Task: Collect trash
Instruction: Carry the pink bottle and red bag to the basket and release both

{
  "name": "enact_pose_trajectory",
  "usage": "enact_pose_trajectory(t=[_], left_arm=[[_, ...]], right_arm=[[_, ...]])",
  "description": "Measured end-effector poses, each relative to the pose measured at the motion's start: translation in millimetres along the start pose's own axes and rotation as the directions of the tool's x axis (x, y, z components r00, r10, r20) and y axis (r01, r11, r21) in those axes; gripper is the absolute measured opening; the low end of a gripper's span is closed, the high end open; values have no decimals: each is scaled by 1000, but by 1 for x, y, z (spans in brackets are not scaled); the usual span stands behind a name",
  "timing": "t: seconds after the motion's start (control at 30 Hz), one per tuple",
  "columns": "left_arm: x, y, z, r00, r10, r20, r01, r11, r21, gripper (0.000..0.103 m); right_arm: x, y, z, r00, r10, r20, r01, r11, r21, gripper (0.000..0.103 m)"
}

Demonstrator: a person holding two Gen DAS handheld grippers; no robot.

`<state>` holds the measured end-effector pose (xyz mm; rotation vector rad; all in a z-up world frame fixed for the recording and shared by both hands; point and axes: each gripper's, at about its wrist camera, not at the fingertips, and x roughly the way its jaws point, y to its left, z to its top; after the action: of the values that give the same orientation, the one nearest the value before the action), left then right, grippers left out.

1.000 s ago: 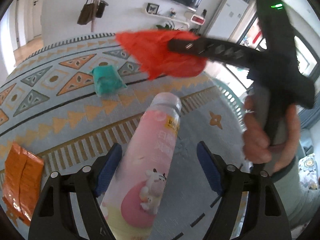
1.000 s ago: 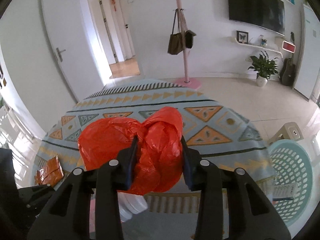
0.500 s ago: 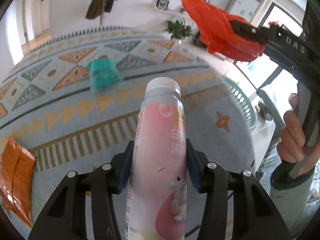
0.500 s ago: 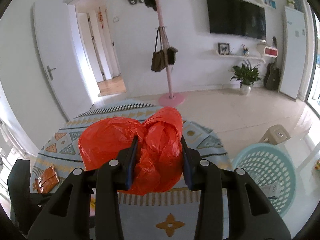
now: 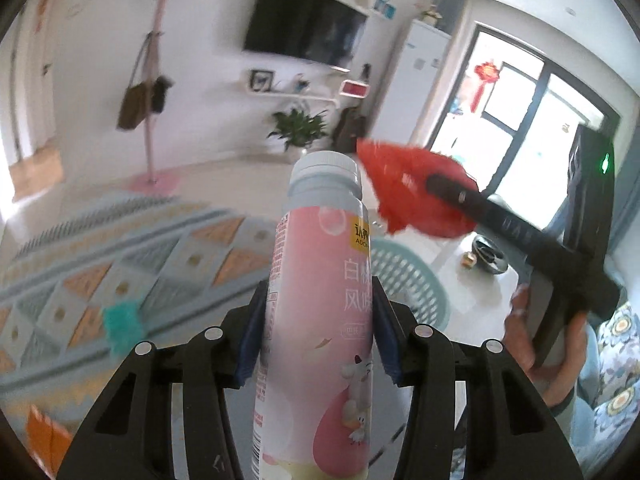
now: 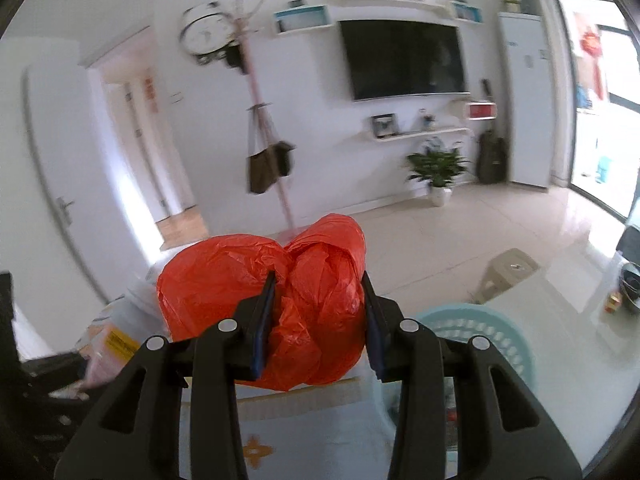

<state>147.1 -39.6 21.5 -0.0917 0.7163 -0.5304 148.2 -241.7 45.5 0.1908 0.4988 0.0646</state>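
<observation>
Standing between the clamped left gripper (image 5: 318, 332) pads, the pink bottle (image 5: 320, 300); right gripper (image 6: 318, 320) squeezes the red bag (image 6: 264, 276).

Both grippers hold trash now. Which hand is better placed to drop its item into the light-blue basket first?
Probably right. The right gripper, shut on the red plastic bag, has the basket just ahead; the left gripper's pink bottle looks farther.

White walls enclose a bright living room. A black television (image 6: 404, 58) hangs on the far wall above a white shelf (image 6: 420, 134), with a round clock (image 6: 204, 34) to its left. A pink coat stand (image 6: 268, 140) carries 2 bags. A potted plant (image 6: 438, 170) stands on the pale tiled floor (image 6: 460, 232). A patterned rug (image 5: 132, 256) lies nearer. Daylight enters through the glass door (image 5: 532, 120).
</observation>
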Motion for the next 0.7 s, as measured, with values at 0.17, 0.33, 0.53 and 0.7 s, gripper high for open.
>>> enact_pose_trajectory(t=[0.17,0.33,0.53,0.7], left_arm=[[44,-36,30,998,-61,0,61,998,35,46],[100,-62,43,991,-126,-36,127,991,38,46],[161,-83,45,978,-180,-105,180,984,-8,46],[198,-91,34,973,-163,-163,164,986,-11,46]], right_arm=[[7,-61,-3,995,-98,-31,101,990,101,35],[21,-108,-17,978,-186,-93,199,966,165,35],[43,-147,-36,938,-288,-194,322,930,178,35],[67,-167,-54,880,-353,-318,404,908,110,35]])
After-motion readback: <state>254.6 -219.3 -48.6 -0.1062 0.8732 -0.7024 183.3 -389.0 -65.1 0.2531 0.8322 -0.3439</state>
